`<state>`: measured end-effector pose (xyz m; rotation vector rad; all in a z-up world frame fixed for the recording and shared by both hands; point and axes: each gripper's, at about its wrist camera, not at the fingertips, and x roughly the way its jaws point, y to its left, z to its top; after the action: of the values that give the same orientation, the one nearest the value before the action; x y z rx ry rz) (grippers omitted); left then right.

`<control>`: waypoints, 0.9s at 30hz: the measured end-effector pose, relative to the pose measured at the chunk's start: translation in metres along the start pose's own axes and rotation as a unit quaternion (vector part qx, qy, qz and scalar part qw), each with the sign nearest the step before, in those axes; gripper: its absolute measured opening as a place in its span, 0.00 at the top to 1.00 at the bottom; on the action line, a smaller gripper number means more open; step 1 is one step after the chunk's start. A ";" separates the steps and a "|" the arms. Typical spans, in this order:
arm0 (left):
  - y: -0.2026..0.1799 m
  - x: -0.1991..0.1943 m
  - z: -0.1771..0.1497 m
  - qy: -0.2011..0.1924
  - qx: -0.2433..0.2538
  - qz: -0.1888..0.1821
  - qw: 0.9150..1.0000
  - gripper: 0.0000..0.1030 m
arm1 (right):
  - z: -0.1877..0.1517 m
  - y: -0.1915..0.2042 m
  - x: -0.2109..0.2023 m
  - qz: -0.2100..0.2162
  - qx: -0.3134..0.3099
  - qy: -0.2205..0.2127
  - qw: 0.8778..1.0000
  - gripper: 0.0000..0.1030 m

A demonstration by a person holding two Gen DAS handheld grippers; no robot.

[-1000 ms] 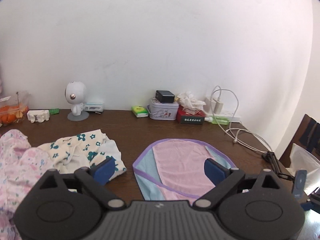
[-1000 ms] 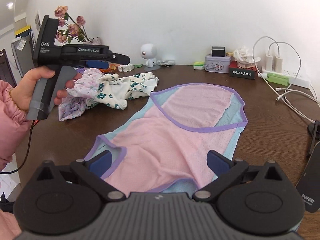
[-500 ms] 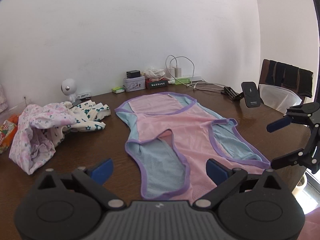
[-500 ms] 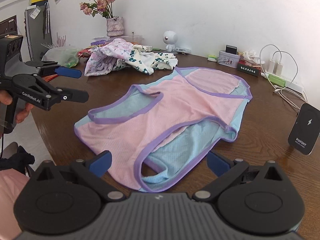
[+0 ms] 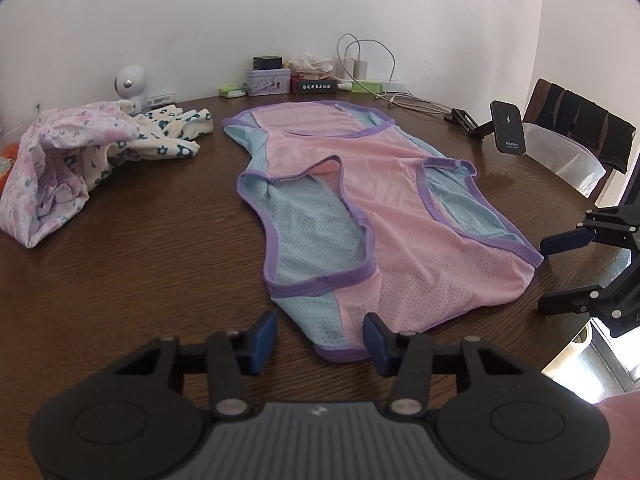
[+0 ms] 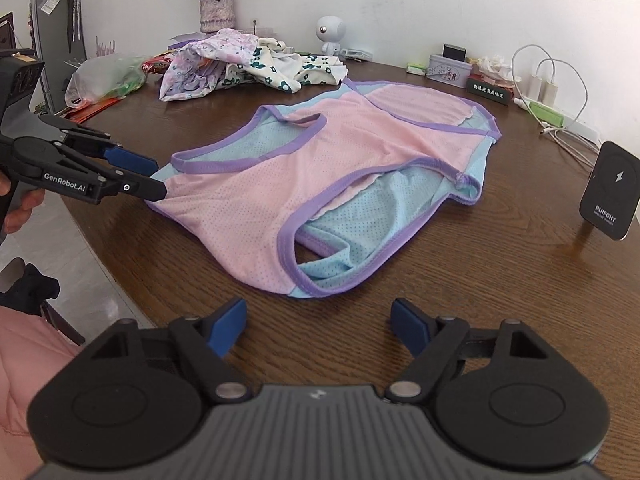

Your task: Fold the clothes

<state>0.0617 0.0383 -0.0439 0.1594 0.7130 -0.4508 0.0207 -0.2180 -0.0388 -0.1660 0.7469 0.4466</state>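
A pink and light-blue sleeveless top (image 5: 400, 216) with purple trim lies flat on the dark wooden table (image 5: 140, 240). My left gripper (image 5: 320, 340) is open and low over the table. The top's near corner reaches in between its blue pads. In the right wrist view the same top (image 6: 320, 168) spreads ahead of my right gripper (image 6: 319, 322), which is open a little short of the purple hem and holds nothing. The left gripper (image 6: 158, 179) shows there at the top's left corner. The right gripper (image 5: 556, 274) shows at the right edge of the left wrist view, beside the hem.
A heap of floral clothes (image 5: 80, 152) lies at the back left. A black phone charger stand (image 6: 610, 192), cables (image 5: 416, 100), a tin box (image 5: 267, 80) and a white toy robot (image 6: 331, 32) line the far side. A vase of flowers (image 6: 216, 12) and a plastic bag (image 6: 108, 76) stand at the left. A chair (image 5: 576, 136) stands to the right.
Both grippers have dropped low to the table's near edge at the top's hem corners. The left jaws have narrowed around the near corner. The top itself has not moved.
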 end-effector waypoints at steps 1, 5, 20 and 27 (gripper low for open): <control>0.000 0.001 0.000 0.003 0.000 0.000 1.000 0.60 | 0.000 0.001 0.000 0.000 -0.002 -0.002 1.000 0.23; -0.001 0.006 0.000 0.014 -0.002 -0.002 1.000 0.71 | 0.002 0.005 0.001 0.009 -0.010 -0.004 1.000 0.33; -0.007 -0.019 0.008 -0.028 -0.008 -0.031 0.999 0.98 | 0.025 0.003 -0.008 0.052 0.008 -0.044 0.998 0.95; 0.007 -0.041 0.053 -0.075 -0.015 -0.026 0.997 0.98 | 0.067 -0.029 -0.040 0.064 0.030 -0.072 0.995 0.95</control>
<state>0.0686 0.0433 0.0230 0.0786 0.5764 -0.4966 0.0492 -0.2372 0.0368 -0.0292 0.6295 0.5524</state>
